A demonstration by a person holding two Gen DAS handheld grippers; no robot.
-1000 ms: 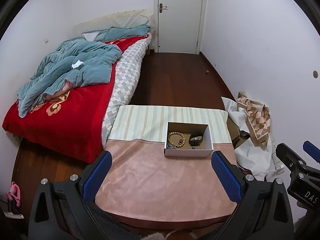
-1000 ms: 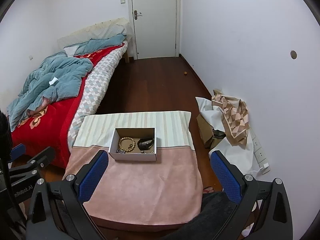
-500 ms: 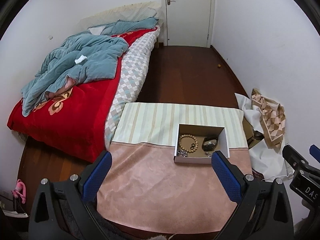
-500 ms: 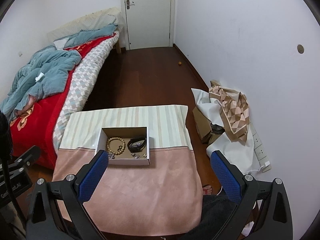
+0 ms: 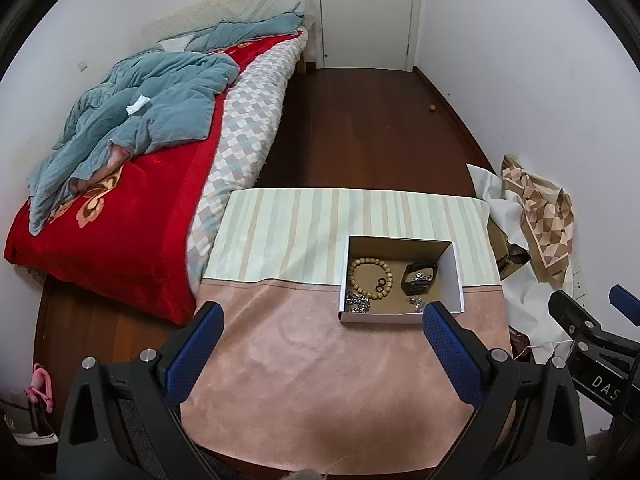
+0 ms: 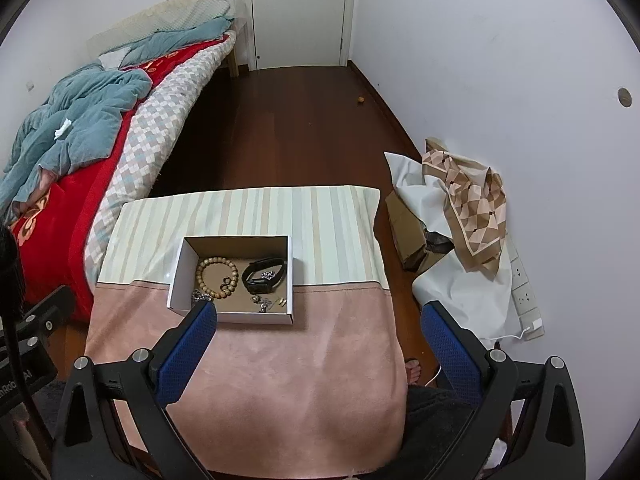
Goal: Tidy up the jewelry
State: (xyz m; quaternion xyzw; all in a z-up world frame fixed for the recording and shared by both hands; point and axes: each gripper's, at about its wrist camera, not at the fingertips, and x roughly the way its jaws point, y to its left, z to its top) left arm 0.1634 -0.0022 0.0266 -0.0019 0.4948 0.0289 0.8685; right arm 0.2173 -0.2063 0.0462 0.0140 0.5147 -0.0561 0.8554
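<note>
Bed (image 5: 132, 208), far left: red floral bedspread, checked mattress side, crumpled grey-blue quilt (image 5: 136, 116) heaped on top.

Low table (image 5: 320, 380), centre: covered by a cloth, pale green-and-beige stripes on the far half, pink suede-like fabric on the near half.

Shallow white cardboard box with brown interior (image 5: 458, 276), open-topped, resting on the cloth across the seam between the stripes and the pink, toward the table's right side in the left wrist view. Contents, left to right:
- Silver chain (image 5: 357, 302), bunched in the near-left corner.
- Round wooden bead bracelet (image 5: 370, 276), lying flat, left half of the box.
- Two small dark rings (image 5: 380, 285), just inside the bracelet's near-right arc.
- Black watch band (image 5: 419, 277), looped, right half, with small silver pieces lying on it.
- Small silver items (image 5: 416, 303), near-right floor of the box; type too small to tell.

Left gripper (image 5: 320, 322): blue-padded fingers spread wide apart, holding nothing, above the pink cloth, near side of the box.

Right gripper (image 6: 318, 322): blue-padded fingers likewise wide apart and empty; its left finger (image 6: 186, 354) overlaps the box's near-left corner in its own view.

White closed door (image 5: 366, 12), far wall.

Floor at right wall: white sheet with a beige diamond-patterned cloth (image 6: 468, 200) on top.
</note>
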